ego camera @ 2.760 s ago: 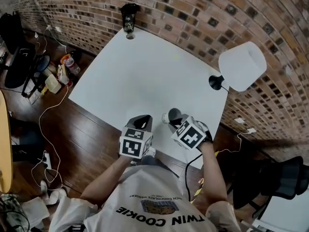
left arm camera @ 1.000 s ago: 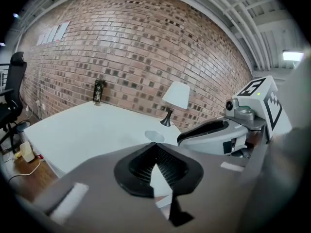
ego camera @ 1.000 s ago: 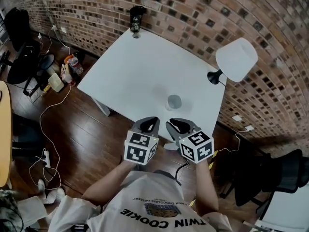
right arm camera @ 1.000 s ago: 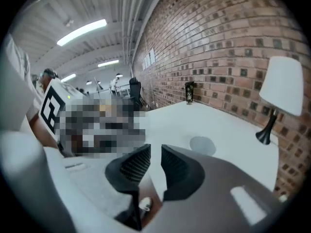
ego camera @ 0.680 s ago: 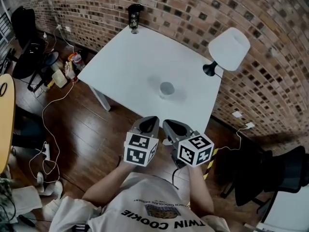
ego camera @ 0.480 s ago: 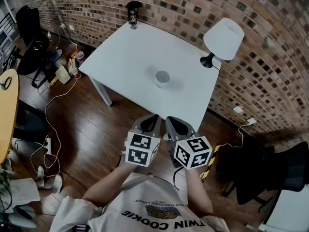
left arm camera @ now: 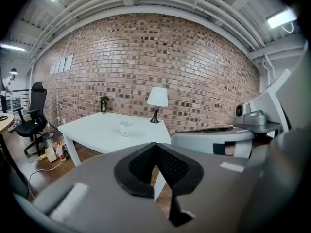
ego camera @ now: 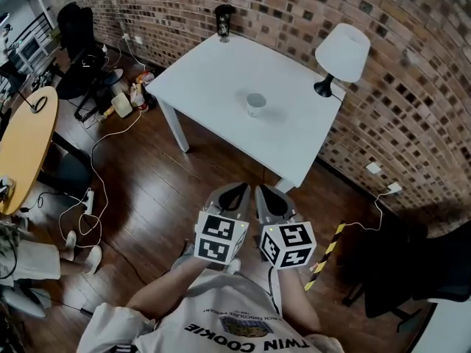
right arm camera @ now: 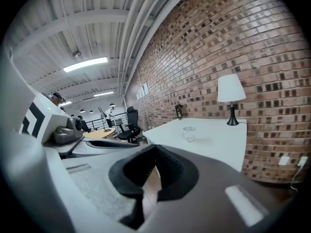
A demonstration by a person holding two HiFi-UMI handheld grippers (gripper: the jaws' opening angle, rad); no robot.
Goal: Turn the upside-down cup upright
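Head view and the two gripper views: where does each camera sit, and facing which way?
Head view: on the person's head, facing steeply down at the white rectangular table; forearms, left gripper, right gripper show.
Left gripper view: on that gripper, along its shut jaws toward the table; right gripper alongside.
Right gripper view: same, mirrored; left gripper alongside.
All share: the small pale cup.

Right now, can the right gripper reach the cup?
Probably not: the right gripper, jaws shut, hangs over the floor short of the table, while the cup stands mid-table. Nothing blocks the path.
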